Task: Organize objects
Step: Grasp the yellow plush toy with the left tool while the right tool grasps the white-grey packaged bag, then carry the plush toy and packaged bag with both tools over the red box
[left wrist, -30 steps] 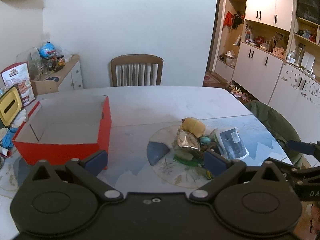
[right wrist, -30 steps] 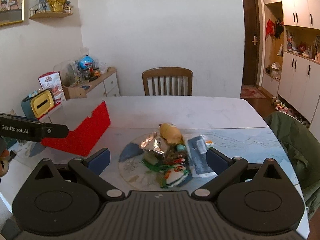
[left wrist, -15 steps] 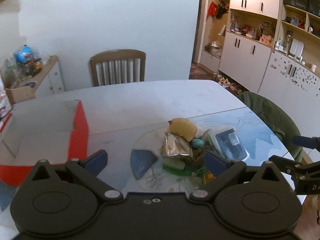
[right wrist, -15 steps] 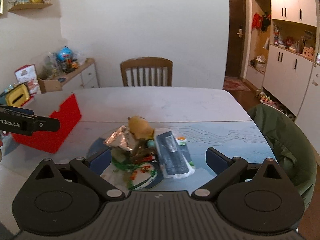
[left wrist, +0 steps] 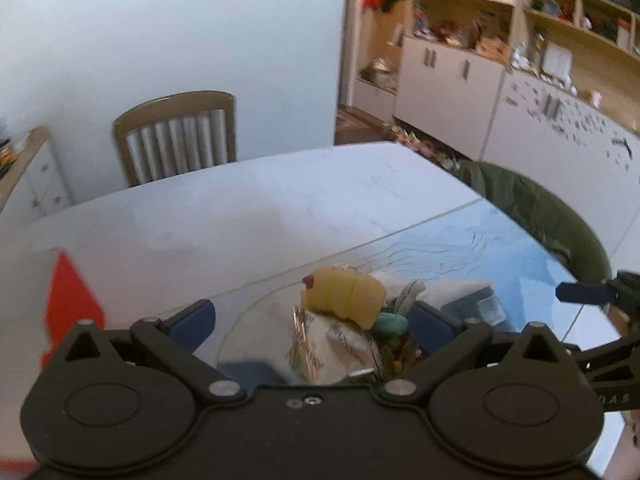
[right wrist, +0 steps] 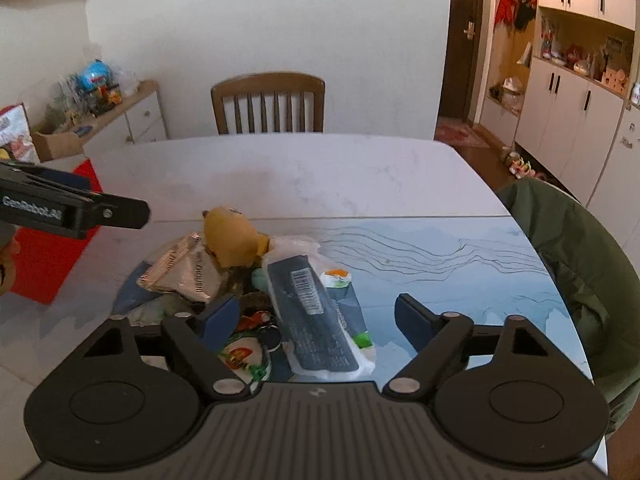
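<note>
Compared with half a second ago, both views sit closer to the heap of small objects, and the left wrist view has turned to the right: the red cardboard box (left wrist: 70,304) is now only a blurred sliver at its left edge, while before one long side showed. The box stands on the white marble-pattern table (right wrist: 320,168), well apart from the heap, to its left.

The left gripper (left wrist: 312,322) has its jaws wide apart and holds nothing; the soft yellow plush toy (left wrist: 344,294) and the crinkled silver foil packet (left wrist: 320,348) appear between its blue fingertips (left wrist: 192,320). The right gripper (right wrist: 318,316) is also spread open and empty, above the dark blue packet in clear plastic wrap (right wrist: 312,312).

The heap lies on a round glass mat (left wrist: 256,320) in the near half of the table, on a blue printed cover (right wrist: 460,264). The small teal object (left wrist: 390,323) beside the plush toy is too blurred to name. Lower parts of the heap are hidden behind both gripper bodies. A wooden slat-back chair (right wrist: 268,104) stands behind the table, and a dark green jacket (right wrist: 580,264) hangs at its right side, cut off by the frame.
</note>
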`<act>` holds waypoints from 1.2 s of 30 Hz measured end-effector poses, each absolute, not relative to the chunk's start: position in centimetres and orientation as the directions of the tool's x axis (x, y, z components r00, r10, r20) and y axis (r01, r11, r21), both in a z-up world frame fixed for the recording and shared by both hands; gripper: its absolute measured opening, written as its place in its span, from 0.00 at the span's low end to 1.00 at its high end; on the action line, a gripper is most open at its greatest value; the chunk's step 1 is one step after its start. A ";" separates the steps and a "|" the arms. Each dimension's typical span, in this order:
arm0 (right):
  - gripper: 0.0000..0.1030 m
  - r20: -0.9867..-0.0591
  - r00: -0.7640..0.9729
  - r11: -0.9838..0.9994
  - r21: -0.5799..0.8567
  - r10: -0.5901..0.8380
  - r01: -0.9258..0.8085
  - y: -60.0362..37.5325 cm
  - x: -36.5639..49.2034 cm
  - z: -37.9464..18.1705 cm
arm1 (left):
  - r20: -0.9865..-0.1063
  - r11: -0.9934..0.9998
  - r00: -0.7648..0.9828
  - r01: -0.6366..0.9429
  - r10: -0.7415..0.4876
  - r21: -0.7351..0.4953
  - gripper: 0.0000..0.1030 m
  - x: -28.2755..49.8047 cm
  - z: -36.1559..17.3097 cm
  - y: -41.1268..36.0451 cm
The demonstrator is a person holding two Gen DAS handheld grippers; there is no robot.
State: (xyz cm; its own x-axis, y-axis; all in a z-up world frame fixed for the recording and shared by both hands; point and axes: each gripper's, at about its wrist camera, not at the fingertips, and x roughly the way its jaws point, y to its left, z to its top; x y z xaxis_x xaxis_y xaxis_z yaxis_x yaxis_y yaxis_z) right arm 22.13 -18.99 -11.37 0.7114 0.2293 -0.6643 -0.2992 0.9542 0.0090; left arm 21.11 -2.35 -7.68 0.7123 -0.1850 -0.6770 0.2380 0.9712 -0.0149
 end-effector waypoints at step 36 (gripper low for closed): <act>0.15 -0.722 0.663 0.957 0.000 0.201 -0.290 -16.9 25.3 -14.2 | -0.717 0.888 0.640 0.455 -0.277 0.063 0.70 27.9 -13.7 -5.3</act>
